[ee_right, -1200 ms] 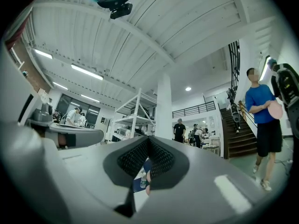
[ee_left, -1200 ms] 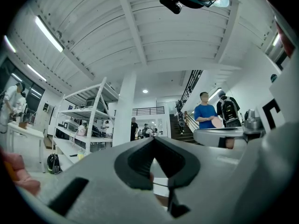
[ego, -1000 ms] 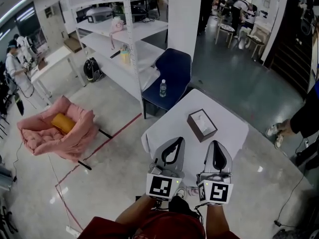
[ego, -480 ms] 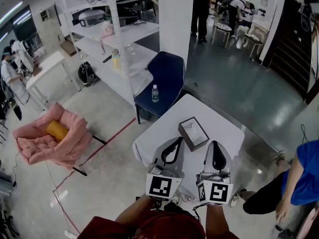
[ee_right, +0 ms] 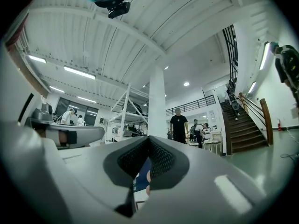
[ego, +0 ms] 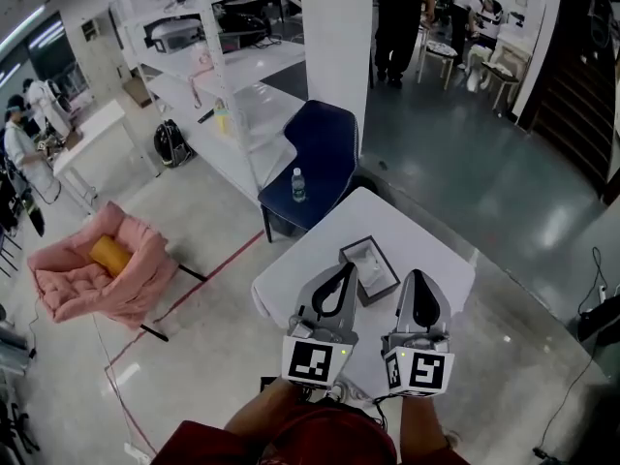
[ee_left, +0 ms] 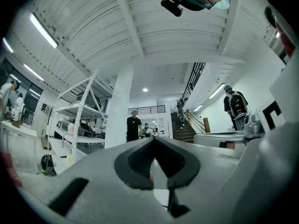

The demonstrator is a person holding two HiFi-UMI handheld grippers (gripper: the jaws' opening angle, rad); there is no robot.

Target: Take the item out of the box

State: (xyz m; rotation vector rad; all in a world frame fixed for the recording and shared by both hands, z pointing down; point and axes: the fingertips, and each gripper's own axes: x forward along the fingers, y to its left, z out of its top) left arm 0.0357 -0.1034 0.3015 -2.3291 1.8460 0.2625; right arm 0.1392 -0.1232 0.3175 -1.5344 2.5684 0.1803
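Seen from above, a person stands at a small white table (ego: 426, 250) in a large workshop and holds a gripper in each hand. A dark-rimmed box (ego: 386, 260) lies open on the table and shows a white item (ego: 364, 258) inside; what the item is cannot be told from here.

The left gripper (ego: 347, 267) is held low over the near left corner of the box, its jaws clenched tip to tip with nothing between them. The right gripper (ego: 417, 277) is just to the right of the box, over bare table, also clenched and empty. Both gripper views look level across the room rather than down, and each shows its jaws pressed together.

Beyond the table stands a blue chair (ego: 325, 148) with a water bottle (ego: 298, 184) on its seat.

The task appears to be at the approach stage: the item is in the box and neither gripper has touched it. The next move likely calls for tipping one gripper down over the box, spreading its jaws, and lowering them around the item. The other gripper may need to steady the box so it does not lift with the item.
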